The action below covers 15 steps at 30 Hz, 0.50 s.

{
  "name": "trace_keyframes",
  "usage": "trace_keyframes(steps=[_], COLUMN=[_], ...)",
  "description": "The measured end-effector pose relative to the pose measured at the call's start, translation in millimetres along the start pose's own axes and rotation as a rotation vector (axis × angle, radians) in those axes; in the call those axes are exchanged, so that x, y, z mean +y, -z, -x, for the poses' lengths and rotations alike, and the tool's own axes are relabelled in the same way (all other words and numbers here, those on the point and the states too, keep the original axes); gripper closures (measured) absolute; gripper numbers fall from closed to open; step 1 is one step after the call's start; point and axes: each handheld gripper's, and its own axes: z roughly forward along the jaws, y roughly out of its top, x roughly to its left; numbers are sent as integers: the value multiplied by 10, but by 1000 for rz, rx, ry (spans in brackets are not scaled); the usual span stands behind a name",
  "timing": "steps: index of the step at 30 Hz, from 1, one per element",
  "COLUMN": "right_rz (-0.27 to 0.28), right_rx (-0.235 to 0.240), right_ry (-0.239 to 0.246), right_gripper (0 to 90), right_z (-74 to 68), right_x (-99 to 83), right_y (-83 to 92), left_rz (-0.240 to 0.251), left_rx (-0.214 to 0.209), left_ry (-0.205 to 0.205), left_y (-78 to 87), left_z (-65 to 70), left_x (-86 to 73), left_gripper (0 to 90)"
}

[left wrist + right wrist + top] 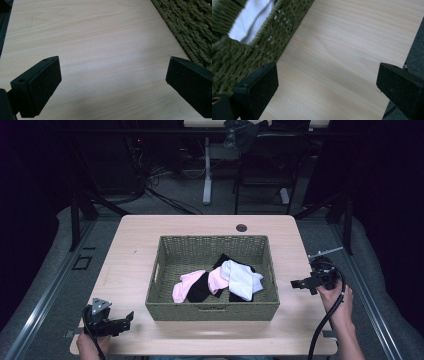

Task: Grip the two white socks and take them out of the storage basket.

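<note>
Fingers (37, 90) on the left gripper (114, 322) stand wide apart with nothing between them, hovering low over bare wood at the near left corner of the bench (130, 250), its tips pointing toward the basket. Over on the far side, the right gripper (302, 283) is just as wide open and just as empty, held beside the basket's right wall with its fingers (259, 87) aimed at the weave.

Between the 2 grippers sits the green woven basket (212, 310), roughly centred on the bench. Inside it lies a loose heap of socks (220, 280): pink ones, black ones and a white one on top, tangled over each other toward the near right part of the basket. From the right gripper view the white sock (249, 22) shows through the handle gap in the wall.

As I judge it, the work has hardly started. No sock has been lifted out, none lies on the bench, and neither gripper touches the pile. Everything appears left to do: reaching in, picking the socks apart and dealing with each of them.
</note>
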Motion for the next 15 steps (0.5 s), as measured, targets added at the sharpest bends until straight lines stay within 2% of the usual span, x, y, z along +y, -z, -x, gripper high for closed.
trace_keyframes(steps=[10, 15], right_rz=[49, 59], right_rx=[30, 30], right_ry=[24, 57], right_gripper=[21, 20], right_z=[-62, -164], right_x=[181, 359], right_y=[219, 344], left_rz=[-4, -5], left_rx=[-7, -9], left_ry=[-15, -20], left_y=[-50, -57], left_z=[60, 57], left_x=[50, 57], left_gripper=[1, 1])
